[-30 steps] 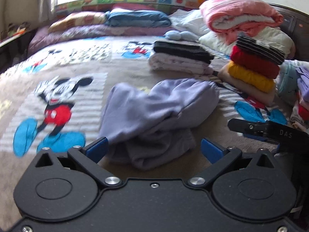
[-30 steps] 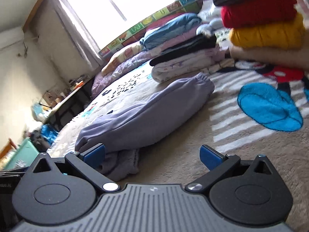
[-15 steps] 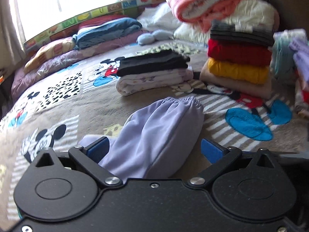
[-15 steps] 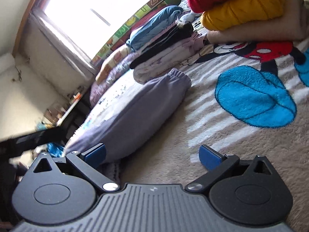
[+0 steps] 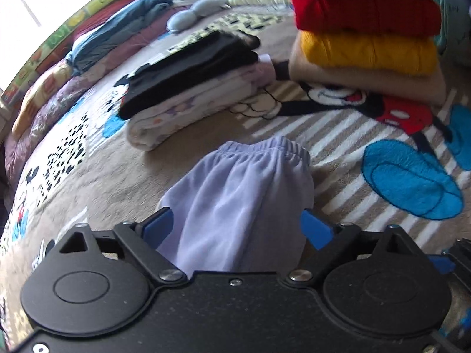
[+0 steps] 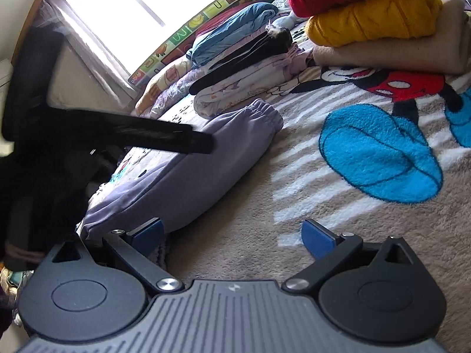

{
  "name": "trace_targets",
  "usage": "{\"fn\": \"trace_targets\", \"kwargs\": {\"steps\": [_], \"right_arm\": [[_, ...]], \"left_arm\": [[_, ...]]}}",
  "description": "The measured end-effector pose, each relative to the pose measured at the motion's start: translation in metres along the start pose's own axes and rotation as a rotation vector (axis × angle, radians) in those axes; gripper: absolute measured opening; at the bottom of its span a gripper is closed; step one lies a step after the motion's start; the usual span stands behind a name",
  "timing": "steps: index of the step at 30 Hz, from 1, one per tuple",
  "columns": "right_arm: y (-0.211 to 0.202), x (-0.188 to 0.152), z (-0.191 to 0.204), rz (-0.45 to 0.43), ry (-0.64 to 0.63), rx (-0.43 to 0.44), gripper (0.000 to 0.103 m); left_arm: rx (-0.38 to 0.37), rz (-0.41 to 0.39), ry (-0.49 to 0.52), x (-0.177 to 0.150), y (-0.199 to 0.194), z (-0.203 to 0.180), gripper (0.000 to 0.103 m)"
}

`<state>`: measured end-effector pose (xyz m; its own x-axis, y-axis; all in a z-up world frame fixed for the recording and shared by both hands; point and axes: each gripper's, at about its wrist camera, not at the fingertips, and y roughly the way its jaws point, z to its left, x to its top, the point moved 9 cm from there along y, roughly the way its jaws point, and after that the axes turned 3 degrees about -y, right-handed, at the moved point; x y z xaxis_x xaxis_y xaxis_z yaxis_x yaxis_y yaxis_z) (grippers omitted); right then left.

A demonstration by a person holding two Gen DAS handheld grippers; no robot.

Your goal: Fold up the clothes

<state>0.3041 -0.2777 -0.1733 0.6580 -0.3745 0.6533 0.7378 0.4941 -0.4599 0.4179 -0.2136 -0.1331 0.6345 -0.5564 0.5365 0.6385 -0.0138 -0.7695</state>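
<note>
The left gripper (image 5: 237, 228) hangs jaws spread over the lavender sweatpants (image 5: 241, 203), whose cuffed edge points toward the folded stacks (image 5: 188, 88). The right gripper (image 6: 232, 234), jaws spread, sits beside the pants on bare blanket (image 6: 338, 206)

Left gripper (image 5: 237, 229) open, blue pads (image 5: 316, 229) either side of lilac pants (image 5: 238, 203), cuff pointing away. Pants flat on Mickey blanket (image 5: 338, 158). Beyond: black-on-white folded pile (image 5: 188, 88) left, red, yellow and beige stack (image 5: 368, 44) right. Pillows (image 5: 97, 50) along far edge. Dark object (image 5: 459, 259) at right edge, unclear.
</note>
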Motion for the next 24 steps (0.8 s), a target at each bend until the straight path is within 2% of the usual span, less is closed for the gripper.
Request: {"fn": "trace_targets", "kwargs": {"steps": [4, 10, 12, 14, 16, 17, 18, 21, 24], "right_arm": [[0.000, -0.001, 0.000, 0.008, -0.005, 0.000, 0.102], [0.001, -0.002, 0.000, 0.019, -0.014, 0.001, 0.103], [0.002, -0.002, 0.000, 0.022, -0.016, 0.001, 0.103], [0.002, -0.002, 0.000, 0.025, -0.019, 0.001, 0.103], [0.002, -0.002, 0.001, 0.028, -0.022, 0.000, 0.103], [0.002, -0.003, 0.001, 0.030, -0.025, 0.000, 0.103], [0.002, -0.003, 0.001, 0.031, -0.027, -0.001, 0.103], [0.002, -0.003, 0.002, 0.037, -0.032, -0.002, 0.103], [0.003, -0.003, 0.002, 0.041, -0.039, -0.006, 0.103]], "left_arm": [[0.026, 0.034, 0.061, 0.006, 0.016, -0.016, 0.088], [0.074, 0.092, 0.099, 0.011, 0.042, -0.026, 0.071], [0.084, 0.112, 0.098, 0.011, 0.049, -0.026, 0.062], [0.098, 0.119, 0.103, 0.013, 0.052, -0.027, 0.059], [0.109, 0.115, 0.113, 0.015, 0.052, -0.028, 0.045], [0.116, 0.109, 0.119, 0.016, 0.051, -0.028, 0.032], [0.123, 0.102, 0.125, 0.016, 0.050, -0.028, 0.025], [0.131, 0.072, 0.119, 0.018, 0.041, -0.023, 0.014], [0.153, 0.041, 0.111, 0.020, 0.031, -0.015, 0.011]]}}
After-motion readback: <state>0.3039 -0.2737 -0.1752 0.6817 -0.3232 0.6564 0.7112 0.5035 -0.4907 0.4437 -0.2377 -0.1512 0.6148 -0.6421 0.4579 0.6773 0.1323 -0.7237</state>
